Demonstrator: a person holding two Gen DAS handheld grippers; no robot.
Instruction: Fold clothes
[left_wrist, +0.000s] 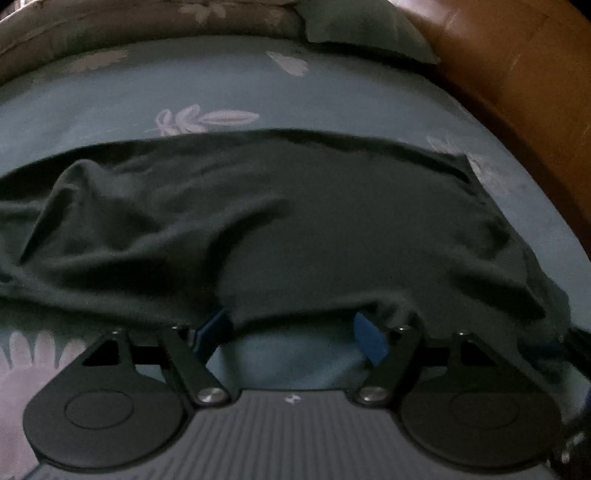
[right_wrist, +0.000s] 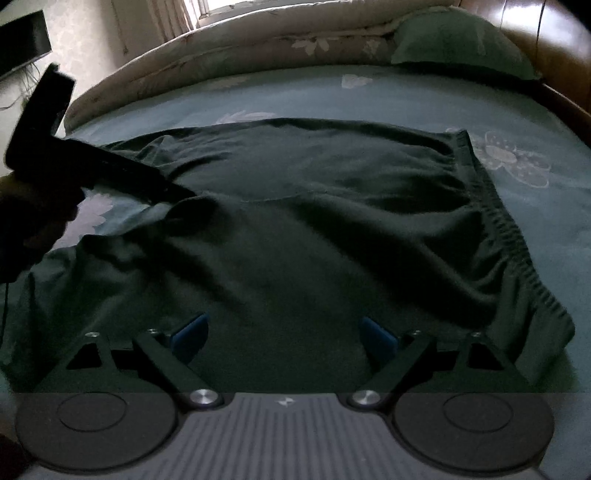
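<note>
A dark green garment (right_wrist: 314, 221) with an elastic waistband (right_wrist: 506, 229) lies spread and wrinkled on the bed. In the left wrist view the garment (left_wrist: 295, 221) has its near edge draped over my left gripper (left_wrist: 291, 326), whose blue pads stand wide apart; the fingertips are hidden under the cloth. My right gripper (right_wrist: 284, 334) is open, its blue pads apart just above the garment's near part. The left gripper also shows in the right wrist view (right_wrist: 173, 190), reaching onto the garment's left edge, held by a hand.
The bed has a teal sheet with pale flower prints (right_wrist: 517, 158). A rolled quilt (right_wrist: 258, 40) and a green pillow (right_wrist: 461, 40) lie at the far end. A brown wooden bed frame (left_wrist: 517, 74) runs along the right side.
</note>
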